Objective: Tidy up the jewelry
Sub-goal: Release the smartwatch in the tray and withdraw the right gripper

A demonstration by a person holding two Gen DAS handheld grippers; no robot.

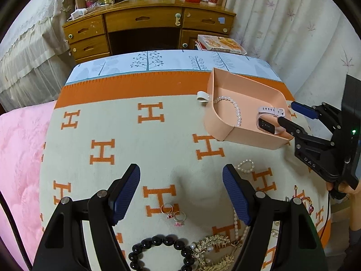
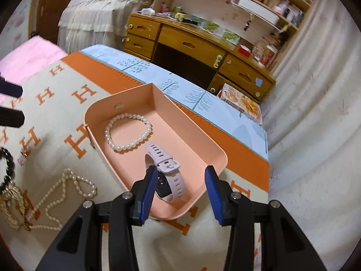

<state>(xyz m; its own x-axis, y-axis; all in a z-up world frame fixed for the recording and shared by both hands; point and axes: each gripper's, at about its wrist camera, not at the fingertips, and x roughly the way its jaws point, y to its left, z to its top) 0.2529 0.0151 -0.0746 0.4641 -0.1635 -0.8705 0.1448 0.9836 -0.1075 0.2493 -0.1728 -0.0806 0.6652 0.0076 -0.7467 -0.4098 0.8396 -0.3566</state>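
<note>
A peach tray (image 1: 227, 80) (image 2: 126, 93) sits on the H-pattern blanket and holds a white pearl bracelet (image 1: 235, 108) (image 2: 127, 132) and a pink smartwatch (image 1: 268, 122) (image 2: 168, 169). My right gripper (image 2: 180, 180) (image 1: 291, 113) is open at the tray's near corner, jaws astride the watch, holding nothing. My left gripper (image 1: 181, 189) is open and empty over the blanket. Below it lie two rings (image 1: 173, 213), a black bead bracelet (image 1: 158, 250), a gold brooch (image 1: 214, 248) and a pearl necklace (image 1: 244, 166) (image 2: 65, 194).
A pink quilt (image 1: 20, 153) lies left of the blanket. A wooden desk (image 1: 144, 24) with drawers stands beyond the bed's end. A book (image 1: 221, 44) lies at the far right. White curtains (image 1: 293, 33) hang to the right.
</note>
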